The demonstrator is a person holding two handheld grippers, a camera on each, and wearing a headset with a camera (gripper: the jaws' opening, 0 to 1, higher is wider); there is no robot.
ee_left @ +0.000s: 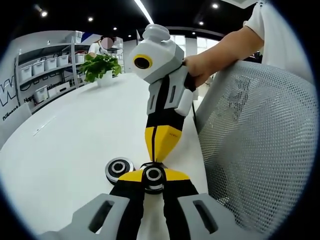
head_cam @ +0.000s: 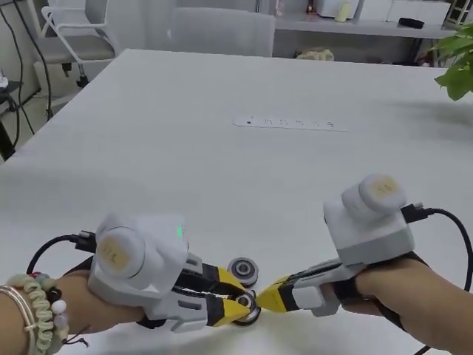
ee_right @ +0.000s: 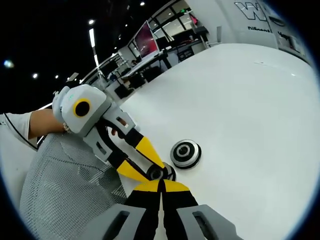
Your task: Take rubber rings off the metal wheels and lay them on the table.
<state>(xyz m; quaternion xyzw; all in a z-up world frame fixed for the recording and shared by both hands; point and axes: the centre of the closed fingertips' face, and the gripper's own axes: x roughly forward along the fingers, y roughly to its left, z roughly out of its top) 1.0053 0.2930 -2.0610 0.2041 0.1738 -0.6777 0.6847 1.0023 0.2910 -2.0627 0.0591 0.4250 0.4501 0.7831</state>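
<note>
Left gripper [head_cam: 242, 305]: closed on the clamped wheel [ee_left: 153, 176], one yellow tip on each side of it, low over the table at the near edge.
Right gripper [ee_right: 161, 184]: jaws pressed together into a single yellow wedge, tip right up against the rim of the clamped wheel from the opposite side (whether anything thin is nipped between the tips, impossible to tell).
Clamped wheel: lying flat between the left tips, round face up, dark centre inside a silver band; outer edge mostly covered by the yellow tips.
Loose wheel [head_cam: 242, 270]: flat on the table just beyond the two grippers, close to the clamped one but apart from it, touched by neither gripper; dark and light bands alternating on its face, too small to say which band is rubber.
Hands: one wrapped round each grey gripper body, a black cable trailing from each; bead bracelets [head_cam: 37, 307] on the left wrist.
Table [head_cam: 222, 148]: white, broad, with a flush socket strip [head_cam: 290, 123] set into it further out, near the middle.
Mesh chair back [ee_left: 260, 140]: grey, close behind the right gripper in the left gripper view.
Farther off: a green plant [head_cam: 458, 59] at the far right corner of the table, a white office chair [head_cam: 74, 37] beyond the far left corner.
</note>
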